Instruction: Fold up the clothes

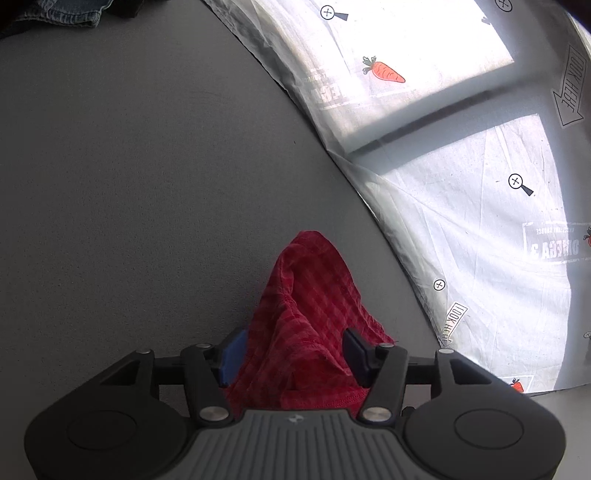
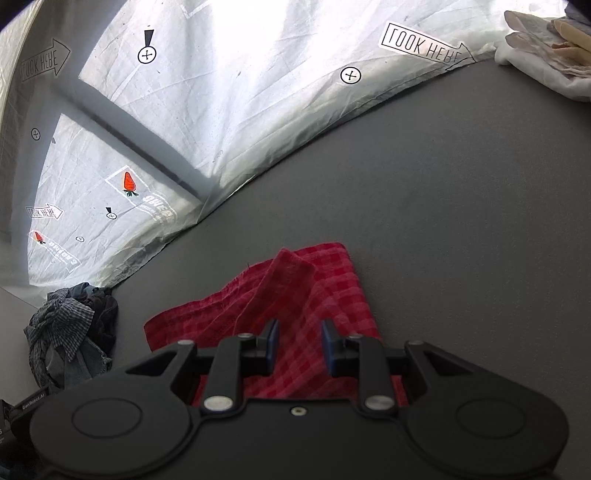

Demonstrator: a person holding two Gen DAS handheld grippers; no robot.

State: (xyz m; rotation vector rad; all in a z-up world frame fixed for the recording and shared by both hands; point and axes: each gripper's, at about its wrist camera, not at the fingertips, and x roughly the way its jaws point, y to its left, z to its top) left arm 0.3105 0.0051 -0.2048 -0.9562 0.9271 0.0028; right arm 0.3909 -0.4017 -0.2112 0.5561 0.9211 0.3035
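A red checked cloth [image 1: 306, 317] lies bunched on the grey table [image 1: 129, 184]. In the left wrist view it rises in a peak between the fingers of my left gripper [image 1: 295, 350], whose jaws stand wide apart around it. In the right wrist view the same red cloth [image 2: 295, 295] lies flatter, with a folded flap on top. My right gripper [image 2: 298, 341] hovers over its near part with a gap between the blue pads [image 2: 272, 334], not pinching the fabric.
A white printed curtain [image 2: 221, 92] with carrots and "LOOK HERE" arrows hangs along the table's far edge. A heap of dark and checked clothes [image 2: 70, 332] lies at left in the right wrist view. Pale folded clothes [image 2: 546, 48] sit at top right. Denim [image 1: 66, 13] shows at top left.
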